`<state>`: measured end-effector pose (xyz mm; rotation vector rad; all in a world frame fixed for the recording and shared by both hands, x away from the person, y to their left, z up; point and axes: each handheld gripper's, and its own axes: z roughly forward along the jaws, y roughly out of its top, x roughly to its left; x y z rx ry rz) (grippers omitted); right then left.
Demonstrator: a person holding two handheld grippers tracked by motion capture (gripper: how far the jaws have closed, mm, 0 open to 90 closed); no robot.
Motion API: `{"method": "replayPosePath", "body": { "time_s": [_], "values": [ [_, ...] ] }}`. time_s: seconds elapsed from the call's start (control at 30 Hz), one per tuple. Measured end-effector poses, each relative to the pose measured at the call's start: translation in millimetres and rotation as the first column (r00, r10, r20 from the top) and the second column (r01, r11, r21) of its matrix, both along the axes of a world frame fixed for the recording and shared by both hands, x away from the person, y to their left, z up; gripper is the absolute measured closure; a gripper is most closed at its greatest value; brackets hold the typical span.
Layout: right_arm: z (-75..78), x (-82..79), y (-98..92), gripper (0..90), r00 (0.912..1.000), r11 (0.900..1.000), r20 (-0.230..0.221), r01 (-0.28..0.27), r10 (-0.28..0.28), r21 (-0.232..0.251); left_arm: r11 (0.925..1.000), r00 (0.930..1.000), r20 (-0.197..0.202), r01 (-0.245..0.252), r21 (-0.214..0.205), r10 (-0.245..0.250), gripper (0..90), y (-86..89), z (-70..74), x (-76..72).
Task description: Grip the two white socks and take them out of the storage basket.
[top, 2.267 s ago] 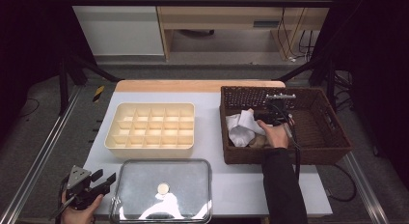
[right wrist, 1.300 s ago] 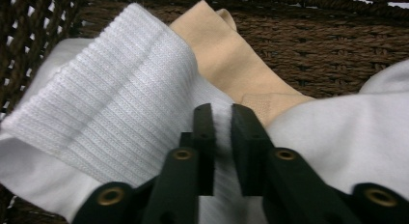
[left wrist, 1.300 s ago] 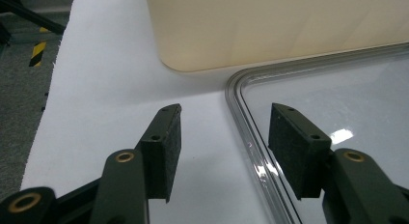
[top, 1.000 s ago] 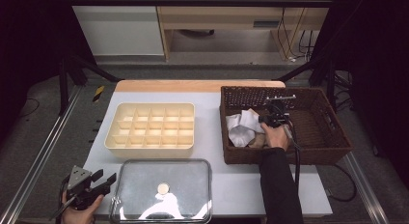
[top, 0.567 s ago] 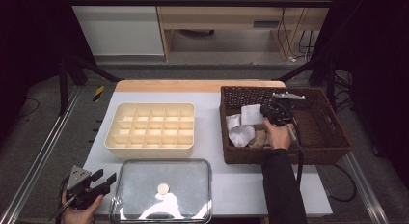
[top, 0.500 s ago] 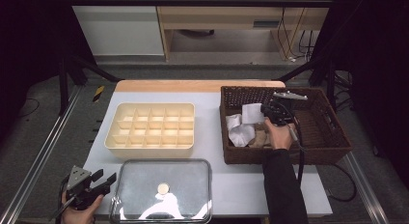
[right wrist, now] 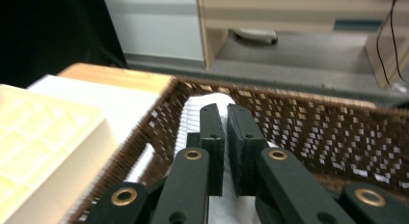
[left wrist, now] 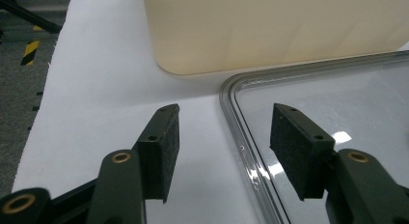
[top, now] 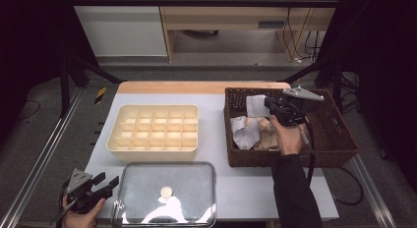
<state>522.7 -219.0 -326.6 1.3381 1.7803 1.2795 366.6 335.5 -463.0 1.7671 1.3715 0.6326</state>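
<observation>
In the high view a brown wicker basket stands at the table's right. My right gripper hangs over it, shut on a white cloth that it holds up off the pile. In the right gripper view, the jaws are pressed together, with the white cloth showing just behind them. At the front left edge my left gripper stands open. Its jaws have just spread a little wider. They straddle the rim of a clear lid without touching it.
A cream tray of several compartments sits mid-table, left of the basket. The clear lid lies in front of it, with a round knob at its middle. More white cloth and beige cloth lie in the basket.
My right gripper has risen out of the basket, lifting the white cloth off the pile. The left gripper has stayed where it was.
</observation>
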Motion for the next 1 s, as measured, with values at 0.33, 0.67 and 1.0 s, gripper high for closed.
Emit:
{"method": "replayPosePath", "body": {
  "time_s": [0.33,0.67,1.0],
  "values": [
    [28.6,-16.1,6.5,86.0,0.9965,0.9985,0.066,-0.052,0.051,0.015,1.0,1.0,0.001,0.004,-0.006,-0.004,41.3,-0.9,0.1,0.2],
    [56.0,-30.1,14.3,86.1,0.9872,0.9949,0.126,-0.1,0.097,0.015,0.9999,1.0,-0.004,0.0,-0.01,0.0,39.0,-0.4,0.0,0.5],
    [83.2,-46.2,31.5,86.2,0.9723,0.9873,0.173,-0.159,0.157,-0.006,0.9998,1.0,-0.004,0.006,-0.019,-0.006,37.8,-0.3,0.1,0.3]
  ]
}}
